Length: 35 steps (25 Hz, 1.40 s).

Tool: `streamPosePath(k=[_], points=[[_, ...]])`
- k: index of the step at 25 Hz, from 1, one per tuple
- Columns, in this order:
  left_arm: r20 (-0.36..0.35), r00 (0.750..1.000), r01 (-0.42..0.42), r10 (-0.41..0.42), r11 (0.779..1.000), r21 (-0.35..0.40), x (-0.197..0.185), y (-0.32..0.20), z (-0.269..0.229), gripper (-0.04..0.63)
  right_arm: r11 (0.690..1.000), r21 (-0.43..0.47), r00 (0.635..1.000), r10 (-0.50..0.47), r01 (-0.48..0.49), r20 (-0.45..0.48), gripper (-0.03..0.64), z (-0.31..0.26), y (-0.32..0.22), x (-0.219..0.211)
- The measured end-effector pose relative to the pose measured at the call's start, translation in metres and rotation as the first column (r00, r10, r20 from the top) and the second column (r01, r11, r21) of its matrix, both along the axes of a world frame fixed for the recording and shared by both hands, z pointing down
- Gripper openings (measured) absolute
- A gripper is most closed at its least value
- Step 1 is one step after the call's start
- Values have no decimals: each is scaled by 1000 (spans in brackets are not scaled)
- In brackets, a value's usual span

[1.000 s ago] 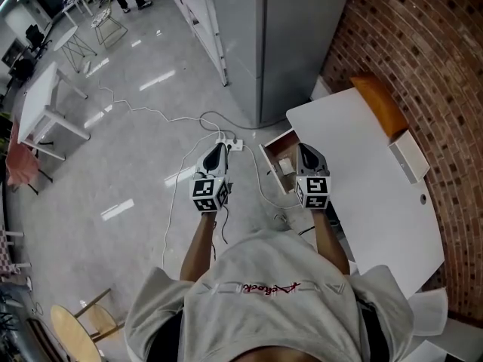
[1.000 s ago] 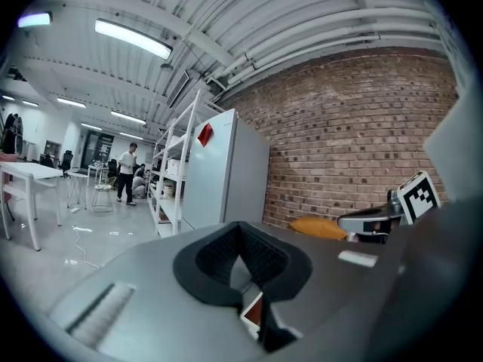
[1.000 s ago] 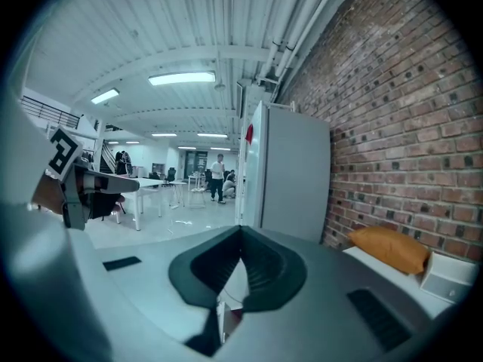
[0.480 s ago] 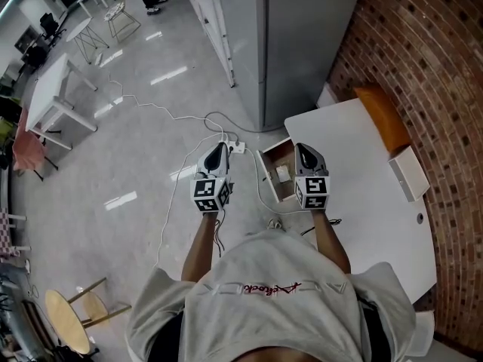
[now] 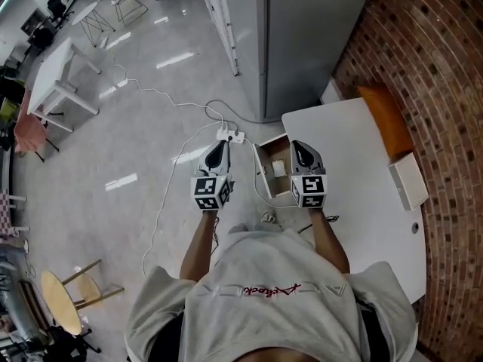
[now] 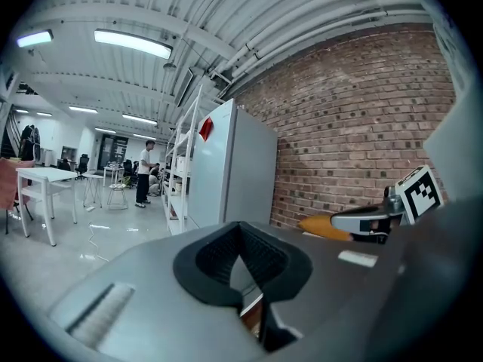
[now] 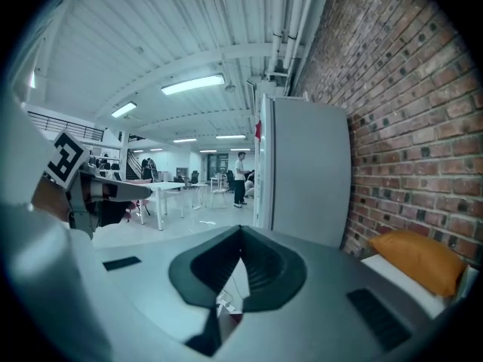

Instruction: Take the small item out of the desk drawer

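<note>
An open wooden desk drawer [image 5: 263, 167] sticks out from the left edge of the white desk [image 5: 362, 179]. A small white item [image 5: 278, 169] lies inside it. My right gripper [image 5: 299, 148] hovers just right of the drawer, over the desk's edge, jaws closed together and holding nothing. My left gripper [image 5: 221, 147] hangs over the floor to the left of the drawer, also shut and empty. In the left gripper view the left gripper [image 6: 242, 268] points at the brick wall. In the right gripper view the right gripper [image 7: 240, 268] faces the grey cabinet [image 7: 309, 172].
A tall grey cabinet [image 5: 302, 36] stands behind the desk, with a brick wall on the right. An orange cushion [image 5: 386, 119] and a white box [image 5: 408, 181] lie on the desk. A power strip [image 5: 230, 135] and cables lie on the floor by the drawer. A white table [image 5: 56, 74] and a wooden stool [image 5: 64, 311] stand at the left.
The view has drifted, so the desk and drawer sit a little lower and further left. Both grippers stay shut in nearly the same place, the right one closer beside the drawer.
</note>
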<state>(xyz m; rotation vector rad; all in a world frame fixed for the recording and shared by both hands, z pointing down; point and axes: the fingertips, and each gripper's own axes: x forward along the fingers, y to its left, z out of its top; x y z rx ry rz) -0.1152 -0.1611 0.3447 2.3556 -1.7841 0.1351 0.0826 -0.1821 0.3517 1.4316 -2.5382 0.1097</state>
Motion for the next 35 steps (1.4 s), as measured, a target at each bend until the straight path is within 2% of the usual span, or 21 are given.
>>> streamPosePath(k=[10,17,25,29,35], points=[[20,1000,-3,4,998,-62,17,-7,33,9,997,-77,1000,-11,12,11,11,40,-8,12],[4,1000,-8,8,993,-114,15,-11,55,9,993,-118,1000,3,-3,1,11,67,-16,16],[-17,998,-64,62,982,-179,11,-9,101,9,984,-177,1000,16,-17,-10,11,106,-9,-10],[-21,995,-97,95,973,-209,0,-15,130,8,979,-199,999,38,-42,-23,11,128,-10,-18],[-33,994,-107,102,956,-274,-17,-12,172,9,963,-249,995,93,-100,-42,11,163,-4,-16]])
